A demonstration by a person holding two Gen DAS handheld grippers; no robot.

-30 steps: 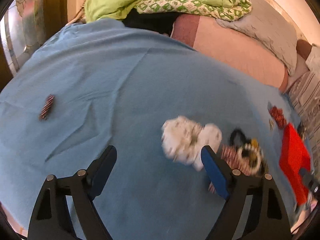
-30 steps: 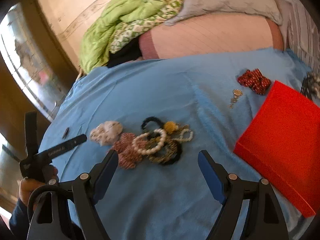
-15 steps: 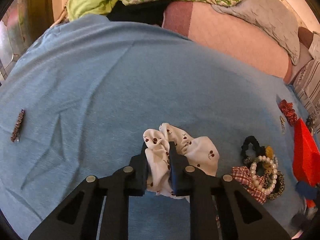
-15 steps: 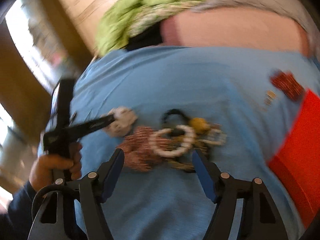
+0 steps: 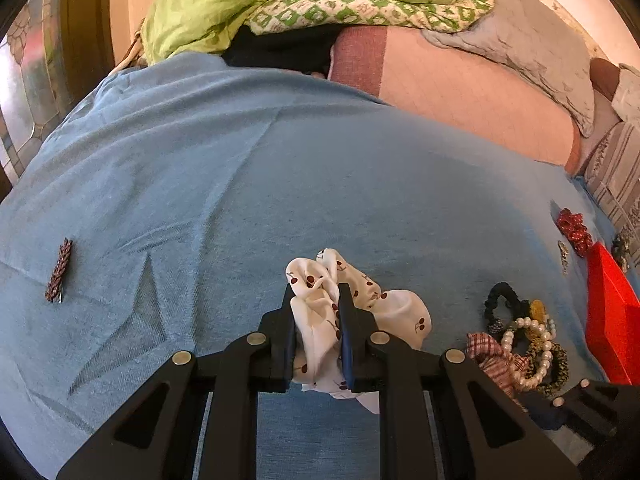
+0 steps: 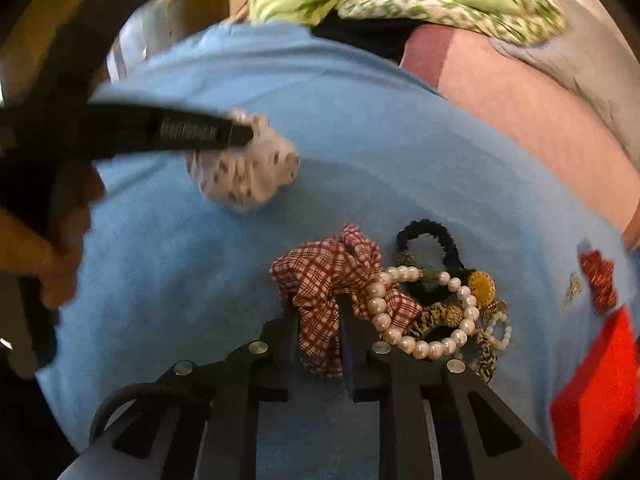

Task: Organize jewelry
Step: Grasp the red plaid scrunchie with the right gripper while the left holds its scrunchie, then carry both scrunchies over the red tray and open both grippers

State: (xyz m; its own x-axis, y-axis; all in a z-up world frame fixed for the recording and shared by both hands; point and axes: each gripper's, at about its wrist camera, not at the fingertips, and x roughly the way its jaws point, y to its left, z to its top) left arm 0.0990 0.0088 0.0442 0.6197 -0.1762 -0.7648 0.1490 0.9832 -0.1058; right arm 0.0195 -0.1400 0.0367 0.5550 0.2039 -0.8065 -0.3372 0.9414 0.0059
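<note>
My left gripper [image 5: 317, 300] is clenched on the white cherry-print scrunchie [image 5: 352, 312]. My right gripper [image 6: 319, 316] is closing on the plaid scrunchie [image 6: 332, 276] beside the pearl bracelet [image 6: 420, 312]. Sorting has barely begun, I judge: everything lies loose on the blue blanket [image 5: 280, 184], outside the red box [image 6: 596, 392].

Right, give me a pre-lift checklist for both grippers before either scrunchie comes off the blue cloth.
1. Left gripper pinching the white cherry scrunchie: ok.
2. Right gripper, jaws closing, plaid scrunchie between them: ok.
3. Pearl bracelet clear of the plaid scrunchie: not ok, it lies across it.
4. Red box open to receive items: cannot tell.
5. White scrunchie apart from the pile: ok.
</note>
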